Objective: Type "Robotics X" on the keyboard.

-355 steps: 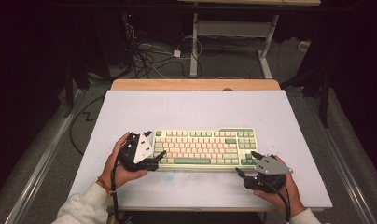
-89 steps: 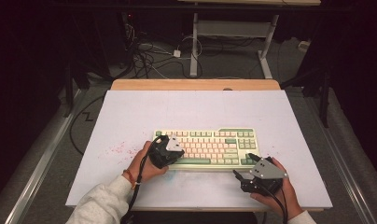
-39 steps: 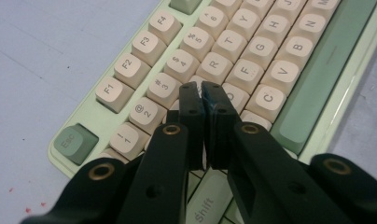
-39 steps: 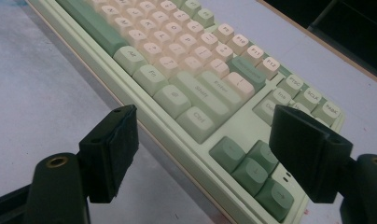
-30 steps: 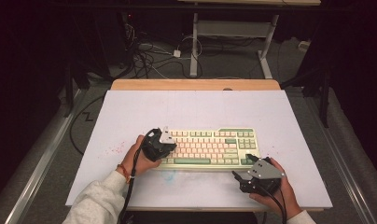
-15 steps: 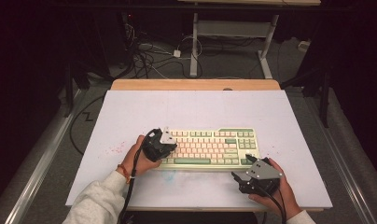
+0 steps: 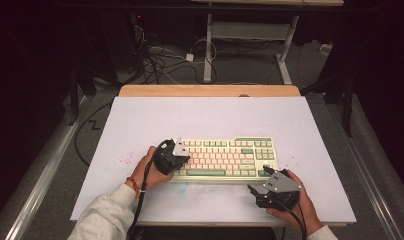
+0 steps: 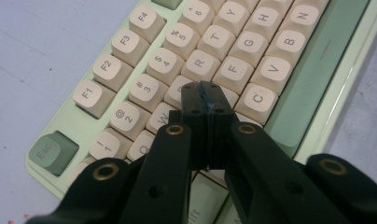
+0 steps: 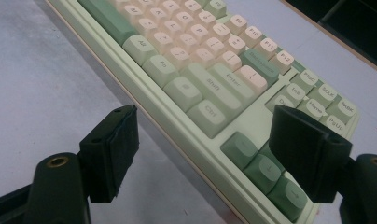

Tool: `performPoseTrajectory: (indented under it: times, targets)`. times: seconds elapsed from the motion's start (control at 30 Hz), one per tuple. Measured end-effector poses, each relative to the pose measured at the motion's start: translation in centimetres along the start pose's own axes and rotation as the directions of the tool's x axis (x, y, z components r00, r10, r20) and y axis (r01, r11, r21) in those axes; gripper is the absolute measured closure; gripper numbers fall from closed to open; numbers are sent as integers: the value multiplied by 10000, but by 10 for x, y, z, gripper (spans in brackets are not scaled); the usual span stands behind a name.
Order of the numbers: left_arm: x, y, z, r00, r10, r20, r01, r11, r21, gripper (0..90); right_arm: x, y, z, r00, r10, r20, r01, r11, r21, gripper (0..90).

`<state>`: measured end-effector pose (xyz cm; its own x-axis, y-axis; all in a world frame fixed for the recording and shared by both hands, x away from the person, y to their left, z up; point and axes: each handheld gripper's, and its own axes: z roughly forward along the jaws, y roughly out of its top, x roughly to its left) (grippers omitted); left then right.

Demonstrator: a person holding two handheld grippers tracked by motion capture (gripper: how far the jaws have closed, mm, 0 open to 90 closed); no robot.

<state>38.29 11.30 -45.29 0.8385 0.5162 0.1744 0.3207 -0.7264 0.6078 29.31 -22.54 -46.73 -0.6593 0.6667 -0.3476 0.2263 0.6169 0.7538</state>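
Pale-green keyboard (image 7: 225,159), flat, near table's front

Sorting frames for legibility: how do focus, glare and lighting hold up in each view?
High view: table evenly lit, surroundings dark, keyboard legends too small. Left gripper view: keys sharp, shut left gripper near them, soft sheen along the keyboard's edge. Right gripper view: far keys blur, open right gripper slightly soft.

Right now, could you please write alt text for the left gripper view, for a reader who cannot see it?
The left gripper, its two black jaws shut together, points its tips down at the pale green keyboard, over the cream letter keys between E and D. The green Esc key sits at lower left, with the number and F-key rows above it.
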Motion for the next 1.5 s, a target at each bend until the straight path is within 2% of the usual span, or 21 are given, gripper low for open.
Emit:
performPoseTrajectory:
  times: [0.37,0.67,0.83,1.13,1.27,1.37,1.5]
  targets:
    - [0,2,-10,9998,119,-159,-124,9994,-309,836,-1,-1,0,10000,9,18,-10,10000,71,247]
    - [-1,3,-16,9990,227,-395,-250,9979,-600,762,-1,-1,-1,10000,40,67,-40,10000,55,248]
    - [-2,3,-19,9983,232,-525,-276,9961,-838,645,-2,0,-1,9999,56,88,-56,10000,45,249]
    - [-7,3,-23,9949,119,-1000,-252,9908,-1330,373,-2,0,-1,9999,53,103,-53,10000,2,249]
    - [-9,4,-25,9948,72,-1014,-231,9874,-1564,269,-2,0,-2,9999,47,108,-47,10000,0,249]
    - [-11,4,-27,9945,54,-1049,-237,9844,-1743,222,-2,0,-2,9999,63,113,-63,10000,-8,249]
    - [-13,4,-31,9921,97,-1247,-342,9800,-1958,206,-2,0,-2,9999,49,137,-49,10000,-17,249]
